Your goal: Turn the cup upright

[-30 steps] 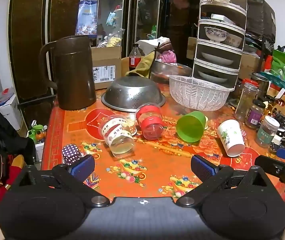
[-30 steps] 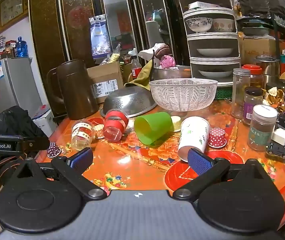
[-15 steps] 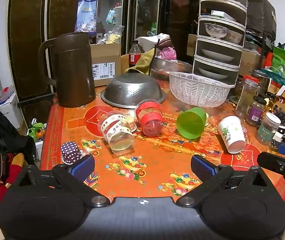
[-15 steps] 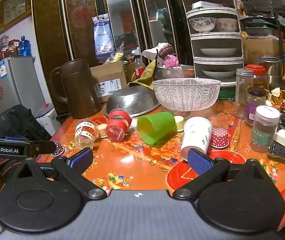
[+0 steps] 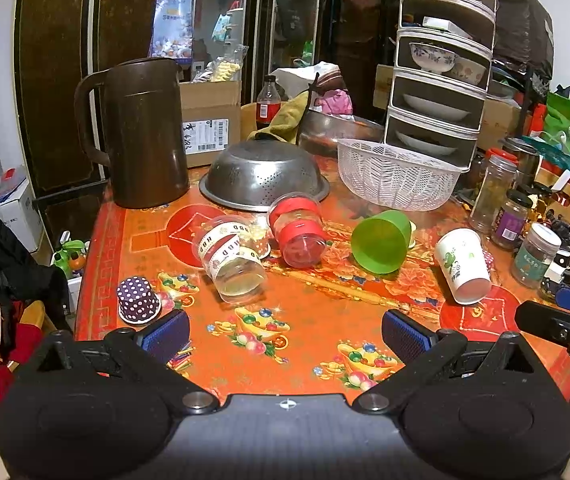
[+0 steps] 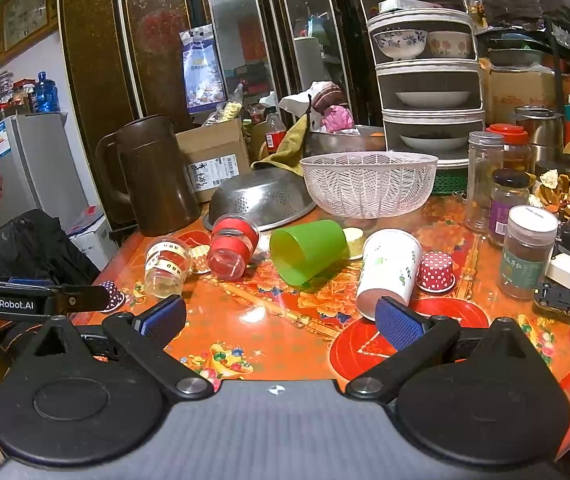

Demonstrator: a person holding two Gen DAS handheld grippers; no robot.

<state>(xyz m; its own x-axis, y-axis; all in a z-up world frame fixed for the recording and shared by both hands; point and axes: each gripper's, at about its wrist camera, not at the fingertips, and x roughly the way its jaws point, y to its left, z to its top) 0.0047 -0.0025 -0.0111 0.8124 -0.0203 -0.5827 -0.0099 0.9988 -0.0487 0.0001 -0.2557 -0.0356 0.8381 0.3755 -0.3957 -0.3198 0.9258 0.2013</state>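
Several cups lie on their sides on the orange table (image 5: 305,320): a clear cup with a white band (image 5: 231,258), a clear cup with red bands (image 5: 297,230), a green cup (image 5: 381,240) and a white paper cup (image 5: 463,266). In the right wrist view they are the banded cup (image 6: 165,266), red cup (image 6: 231,248), green cup (image 6: 307,250) and paper cup (image 6: 389,272). My left gripper (image 5: 285,334) is open and empty, short of the cups. My right gripper (image 6: 281,318) is open and empty; its right finger is just in front of the paper cup.
A brown jug (image 5: 145,136), an upturned steel colander (image 5: 263,176) and a white basket (image 5: 397,178) stand behind the cups. Jars (image 6: 529,250) crowd the right side. Small dotted paper cases (image 5: 137,300) (image 6: 437,270) sit upside down. The table's left edge is near.
Both grippers have drifted slightly; the cups sit a little higher and farther in the views. Nothing on the table has moved.
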